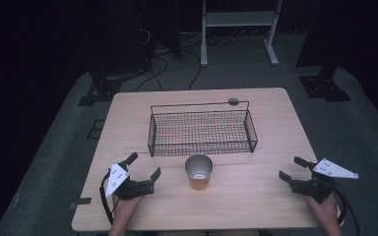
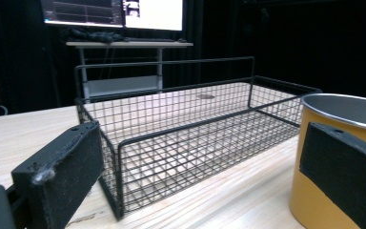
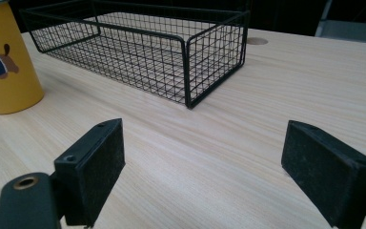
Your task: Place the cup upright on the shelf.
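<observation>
A pale wooden surface (image 1: 256, 196) carries a black wire basket (image 1: 202, 132) near its middle, with a tall thin handle frame rising along its far side. Just in front of the basket, close but apart from it, stands a yellow cup (image 1: 198, 171) with a shiny metal inside, upright and open at the top. In the right gripper view the cup (image 3: 5, 62) shows a small cartoon dog printed on its side, and the basket (image 3: 143, 45) sits beyond it with nothing visible inside. A small round disc (image 1: 234, 102) shows at the far edge of the surface behind the basket; what it is I cannot tell from this distance. Past the surface, on the grey floor, are cables and the legs of a white stand (image 1: 238, 29).

The left claw (image 1: 145, 167) rests low at the near left of the surface, held by a hand (image 1: 126, 205), its jaws spread wide and holding nothing. In the left gripper view the cup (image 2: 333, 143) stands just behind the right-hand jaw, and the basket (image 2: 186, 138) lies between and beyond the jaws.

The right claw (image 1: 291, 168) sits at the near right, well apart from the cup, held by the other hand (image 1: 327, 209). Its jaws are also spread wide, empty, with bare wood between them.
</observation>
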Demonstrator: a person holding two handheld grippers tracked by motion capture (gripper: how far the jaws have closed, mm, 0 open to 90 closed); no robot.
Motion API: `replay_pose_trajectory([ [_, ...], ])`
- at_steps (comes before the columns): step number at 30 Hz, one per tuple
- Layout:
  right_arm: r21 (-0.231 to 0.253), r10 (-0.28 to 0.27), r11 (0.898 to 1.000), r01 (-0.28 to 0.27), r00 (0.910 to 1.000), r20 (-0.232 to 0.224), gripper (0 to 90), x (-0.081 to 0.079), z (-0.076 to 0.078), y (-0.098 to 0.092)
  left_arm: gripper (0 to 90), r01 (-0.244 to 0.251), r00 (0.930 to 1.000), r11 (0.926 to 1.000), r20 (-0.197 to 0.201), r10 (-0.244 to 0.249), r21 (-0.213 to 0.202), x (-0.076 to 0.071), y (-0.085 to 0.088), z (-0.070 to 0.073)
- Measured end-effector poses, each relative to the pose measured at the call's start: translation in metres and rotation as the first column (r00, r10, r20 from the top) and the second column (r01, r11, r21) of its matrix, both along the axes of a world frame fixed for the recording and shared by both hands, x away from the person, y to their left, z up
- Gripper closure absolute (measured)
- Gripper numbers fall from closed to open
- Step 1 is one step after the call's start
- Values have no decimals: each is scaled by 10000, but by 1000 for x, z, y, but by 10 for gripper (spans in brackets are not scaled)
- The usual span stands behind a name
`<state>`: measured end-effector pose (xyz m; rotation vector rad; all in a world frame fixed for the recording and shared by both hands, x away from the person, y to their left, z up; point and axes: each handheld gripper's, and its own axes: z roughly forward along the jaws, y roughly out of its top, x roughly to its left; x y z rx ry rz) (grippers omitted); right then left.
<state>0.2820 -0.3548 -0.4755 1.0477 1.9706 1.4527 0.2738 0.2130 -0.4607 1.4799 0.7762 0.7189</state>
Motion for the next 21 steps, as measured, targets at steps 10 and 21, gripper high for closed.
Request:
replay_pose_trajectory([
  [10, -63, -8, 10000, 8, 10000, -18, 136, 0, 0, 0, 2, 1010, 9948, 9942, 63, -1013, 358, -3, -15, 1],
  [21, -66, 10, 10000, -10, 10000, -1, 135, 0, 0, 1, 2, 1900, 9818, 9798, -39, -1901, 623, -7, -31, 3],
])
